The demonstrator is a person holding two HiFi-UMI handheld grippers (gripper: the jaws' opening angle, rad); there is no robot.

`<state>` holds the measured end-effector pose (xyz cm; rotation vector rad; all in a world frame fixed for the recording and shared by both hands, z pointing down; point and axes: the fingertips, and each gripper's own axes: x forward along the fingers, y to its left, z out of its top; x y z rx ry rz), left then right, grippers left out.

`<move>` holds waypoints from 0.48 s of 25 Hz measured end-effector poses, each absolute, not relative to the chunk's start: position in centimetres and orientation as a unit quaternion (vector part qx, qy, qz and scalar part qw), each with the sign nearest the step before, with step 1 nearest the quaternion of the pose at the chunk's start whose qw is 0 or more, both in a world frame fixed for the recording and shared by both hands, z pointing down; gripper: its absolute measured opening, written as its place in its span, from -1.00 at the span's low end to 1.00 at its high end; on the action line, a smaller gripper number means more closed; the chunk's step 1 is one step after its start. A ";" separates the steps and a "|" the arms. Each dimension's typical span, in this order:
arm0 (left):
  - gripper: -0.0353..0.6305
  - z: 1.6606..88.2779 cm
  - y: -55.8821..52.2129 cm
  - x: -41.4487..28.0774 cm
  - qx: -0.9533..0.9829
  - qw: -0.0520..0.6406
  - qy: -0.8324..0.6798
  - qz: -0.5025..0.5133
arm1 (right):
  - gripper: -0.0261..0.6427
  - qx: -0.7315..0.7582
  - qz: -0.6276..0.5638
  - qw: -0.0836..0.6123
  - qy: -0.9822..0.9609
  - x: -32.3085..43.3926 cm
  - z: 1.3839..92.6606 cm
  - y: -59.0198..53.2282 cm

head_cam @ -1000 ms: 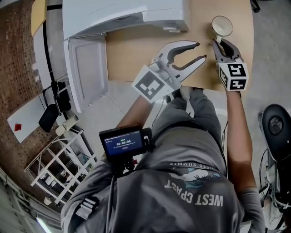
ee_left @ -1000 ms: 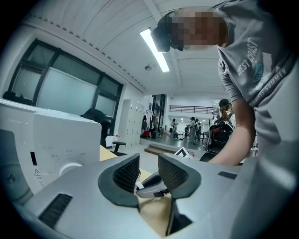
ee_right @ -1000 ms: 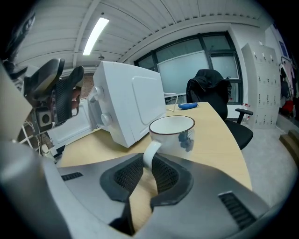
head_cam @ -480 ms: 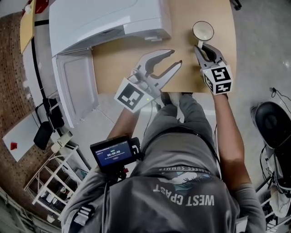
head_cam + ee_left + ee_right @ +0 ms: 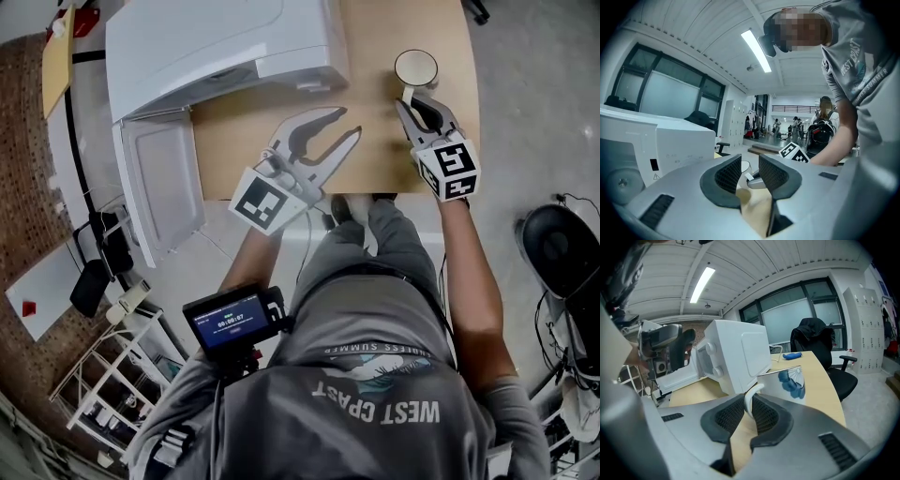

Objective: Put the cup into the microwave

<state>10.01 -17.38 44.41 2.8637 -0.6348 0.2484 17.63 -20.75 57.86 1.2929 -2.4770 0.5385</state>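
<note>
While left tongs (image 5: pixel 351 121) gape, right tongs (image 5: pixel 412 97) just tightened on the cup (image 5: pixel 415 67) handle.

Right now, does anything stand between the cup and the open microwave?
Yes: the left claw, open and empty, hovers over the table between the cup, held by its handle in the right claw, and the microwave, whose door stands open.
</note>
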 end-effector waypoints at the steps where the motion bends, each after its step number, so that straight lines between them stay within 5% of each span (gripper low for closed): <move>1: -0.54 43.3 -17.3 9.8 0.968 0.097 -0.216 0.082 | -0.74 0.447 0.184 0.148 -0.863 17.5 56.4 -20.4; 12: -0.54 36.0 -16.4 9.4 0.971 0.062 -0.224 0.060 | -0.74 0.404 0.144 0.149 -0.891 17.3 45.2 -17.6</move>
